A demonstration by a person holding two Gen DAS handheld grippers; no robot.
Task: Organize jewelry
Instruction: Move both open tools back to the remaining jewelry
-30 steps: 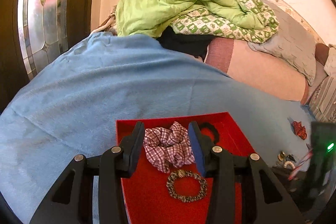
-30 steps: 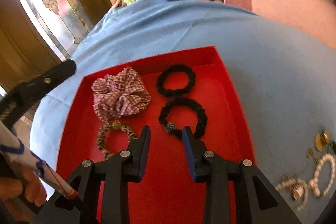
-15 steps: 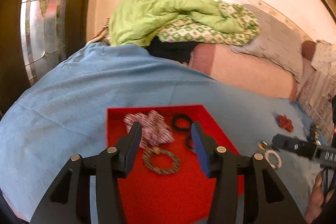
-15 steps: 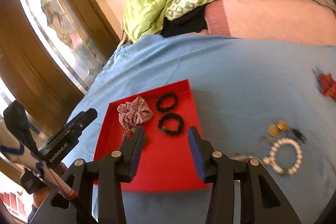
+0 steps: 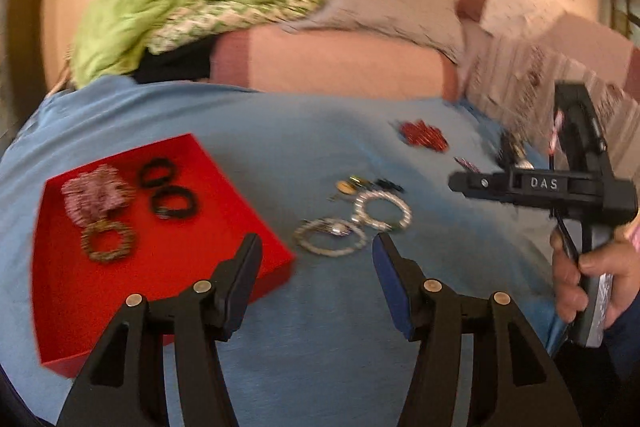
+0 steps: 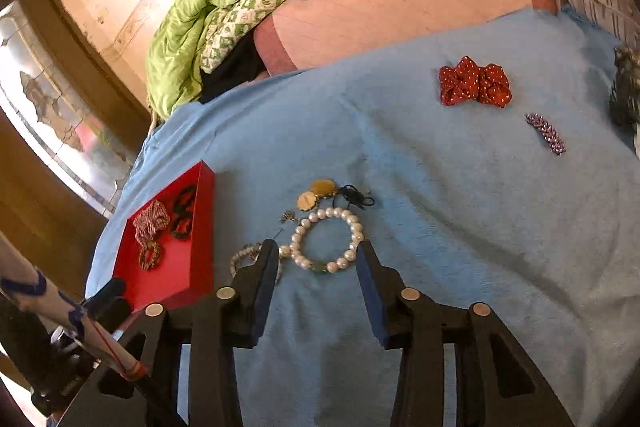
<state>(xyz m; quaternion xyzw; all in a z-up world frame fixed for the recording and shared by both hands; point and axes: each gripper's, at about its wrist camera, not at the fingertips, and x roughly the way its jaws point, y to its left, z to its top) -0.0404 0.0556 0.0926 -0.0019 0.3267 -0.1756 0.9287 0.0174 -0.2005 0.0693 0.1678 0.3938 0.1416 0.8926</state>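
A red tray (image 5: 180, 267) on the blue blanket holds a plaid scrunchie (image 5: 94, 193), two black hair ties (image 5: 175, 202) and a beaded ring (image 5: 107, 241). Right of it lie a thin bracelet (image 5: 304, 241) and a pearl bracelet (image 5: 362, 205). My left gripper (image 5: 318, 251) hovers just short of the thin bracelet, jaws opening, nothing between them. My right gripper (image 6: 316, 255) hangs over the pearl bracelet (image 6: 352, 223), jaws closing, pads not touching it.
Gold earrings (image 6: 318, 193) and a small black piece (image 6: 354, 199) lie just past the pearls. Farther right are a red dotted bow (image 6: 474, 87) and a sparkly clip (image 6: 546, 133). Pillows and a green quilt (image 6: 180, 39) are piled at the blanket's far edge.
Both grippers have swung right, off the red tray and over to the loose bracelets on the blanket. The left jaws stand wider than before.
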